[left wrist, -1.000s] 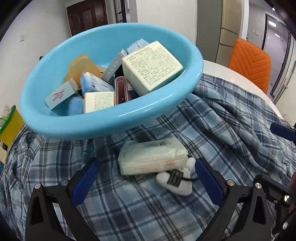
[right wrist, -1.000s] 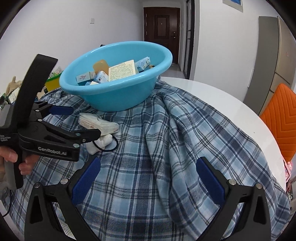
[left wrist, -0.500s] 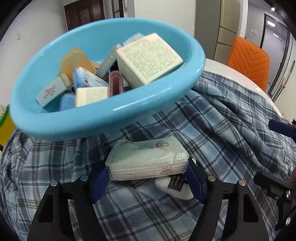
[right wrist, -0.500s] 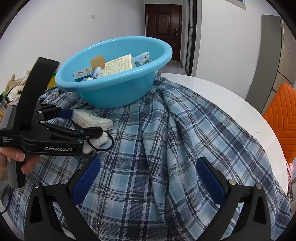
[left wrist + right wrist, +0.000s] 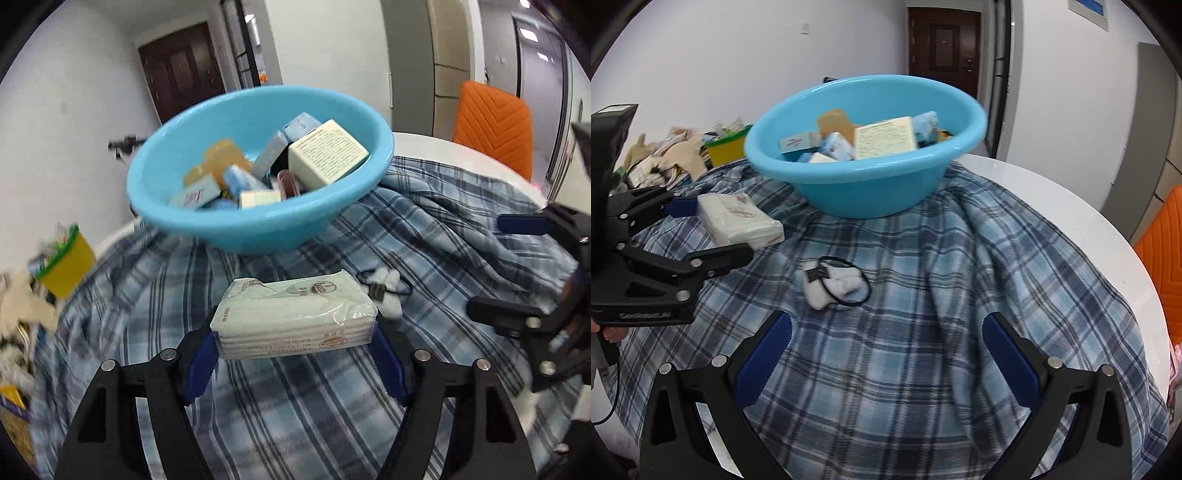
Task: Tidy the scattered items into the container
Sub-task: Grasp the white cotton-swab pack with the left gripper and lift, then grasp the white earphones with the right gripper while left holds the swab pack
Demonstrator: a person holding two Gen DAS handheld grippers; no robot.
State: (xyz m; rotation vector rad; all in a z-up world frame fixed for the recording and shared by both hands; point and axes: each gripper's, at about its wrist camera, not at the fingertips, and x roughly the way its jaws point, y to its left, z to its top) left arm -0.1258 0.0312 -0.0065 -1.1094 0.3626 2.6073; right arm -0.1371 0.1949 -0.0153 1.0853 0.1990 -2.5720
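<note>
Since a second ago our left gripper (image 5: 295,345) has closed on the tissue pack (image 5: 295,314) and lifted it off the plaid cloth (image 5: 923,332), leaving the white sock (image 5: 831,286) with its black loop lying in front of the basin (image 5: 868,192). The blue basin sits on the cloth, full of small boxes. The pack, white in clear wrap, hangs in front of the basin, long axis crosswise between our fingers. Our right gripper (image 5: 886,354) hovers spread wide, holding nothing. An orange chair (image 5: 493,122) stands right of the basin.
</note>
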